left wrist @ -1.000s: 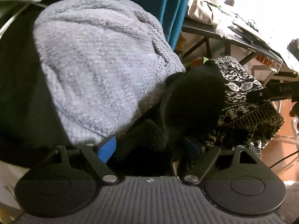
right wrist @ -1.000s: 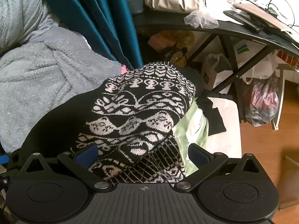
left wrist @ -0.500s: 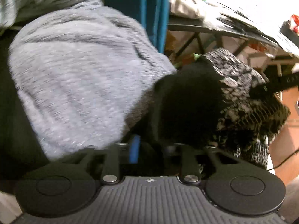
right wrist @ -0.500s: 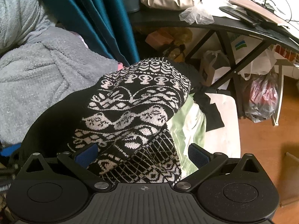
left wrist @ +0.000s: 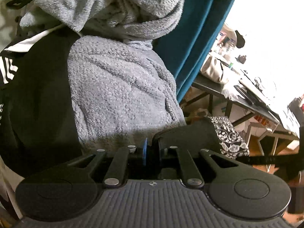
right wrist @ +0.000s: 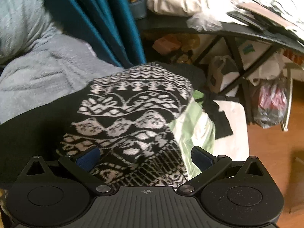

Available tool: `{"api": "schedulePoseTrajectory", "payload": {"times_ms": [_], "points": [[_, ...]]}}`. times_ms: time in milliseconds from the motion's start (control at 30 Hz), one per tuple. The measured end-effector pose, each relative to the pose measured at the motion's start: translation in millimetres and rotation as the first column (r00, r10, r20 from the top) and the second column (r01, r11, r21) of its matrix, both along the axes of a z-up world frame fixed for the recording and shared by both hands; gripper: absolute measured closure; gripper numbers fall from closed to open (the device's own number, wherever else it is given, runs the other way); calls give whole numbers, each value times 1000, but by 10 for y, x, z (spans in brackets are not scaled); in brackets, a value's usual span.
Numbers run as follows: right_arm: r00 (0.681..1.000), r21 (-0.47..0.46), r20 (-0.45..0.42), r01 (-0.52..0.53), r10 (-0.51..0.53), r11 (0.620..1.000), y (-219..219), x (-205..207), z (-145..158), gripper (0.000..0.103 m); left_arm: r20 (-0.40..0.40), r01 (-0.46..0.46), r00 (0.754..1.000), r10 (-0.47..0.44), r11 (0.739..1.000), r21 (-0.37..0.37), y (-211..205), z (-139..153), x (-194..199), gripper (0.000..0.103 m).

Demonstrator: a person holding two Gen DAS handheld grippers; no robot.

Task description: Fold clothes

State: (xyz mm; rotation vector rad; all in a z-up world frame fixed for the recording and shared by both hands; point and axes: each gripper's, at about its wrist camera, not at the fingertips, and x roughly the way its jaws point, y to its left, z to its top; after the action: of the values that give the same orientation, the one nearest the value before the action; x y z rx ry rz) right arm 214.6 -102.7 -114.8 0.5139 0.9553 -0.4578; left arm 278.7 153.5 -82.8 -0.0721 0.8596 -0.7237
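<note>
I am seeing the left gripper's [left wrist: 152, 150] pads almost wholly hidden: only a thin blue sliver is showing, and black cloth [left wrist: 187, 135] is covering the spot where they meet. The patterned sweater [right wrist: 133, 114] is running under my right gripper's body, so its near hem is hiding from me. The window glare is washing out the desk [left wrist: 247, 102], and its clutter is blurring beyond reading. The grey fleece [left wrist: 117, 91] is being cut off by the top edge.

Fluffy grey fleece blanket [left wrist: 121, 87], knitted black-and-white wool sweater [right wrist: 133, 117], smooth teal cloth curtain [right wrist: 98, 19], matt black plastic right gripper [right wrist: 145, 156], glossy wooden floor [right wrist: 271, 152].
</note>
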Motion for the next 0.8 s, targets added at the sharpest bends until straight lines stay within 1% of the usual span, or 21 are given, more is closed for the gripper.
{"api": "schedulePoseTrajectory", "payload": {"times_ms": [67,233,267,333,467,533,600,633,667,700,767,800], "points": [[999,-2,13,-31,31,1000,53,6,30,1,4,-7,1000,7,1000,-23,-5,16,3,91],[995,8,39,-90,90,996,123,-52,98,1,38,-35,999,37,998,-43,-36,60,30,92],[994,10,45,-102,101,995,137,-64,112,1,39,-47,998,49,997,-55,-32,68,44,95],[993,15,45,-114,114,993,161,-94,115,1,36,-56,998,59,996,-69,-31,76,77,95],[991,16,31,-129,128,992,203,-148,75,1,22,-30,999,30,1000,-9,-105,17,119,95],[992,21,24,-123,122,992,206,-166,44,1,-1,-20,1000,20,1000,2,-106,-53,93,94],[994,33,25,-111,111,993,194,-166,21,1,-24,-20,1000,20,1000,16,-98,-111,59,80],[994,39,26,-107,106,993,187,-157,12,1,-29,-19,999,20,1000,23,-91,-133,39,76],[995,45,26,-103,101,994,180,-149,4,1,-28,-18,999,19,999,30,-81,-147,15,67],[995,41,27,-100,99,994,177,-124,8,1,-24,-18,1000,19,999,38,-68,-159,-11,62],[995,29,32,-92,91,995,163,-71,22,1,-17,-26,999,27,998,60,-36,-171,-45,56],[996,25,39,-83,82,996,150,-35,31,1,-17,-34,999,35,997,67,-16,-174,-50,55]]}}
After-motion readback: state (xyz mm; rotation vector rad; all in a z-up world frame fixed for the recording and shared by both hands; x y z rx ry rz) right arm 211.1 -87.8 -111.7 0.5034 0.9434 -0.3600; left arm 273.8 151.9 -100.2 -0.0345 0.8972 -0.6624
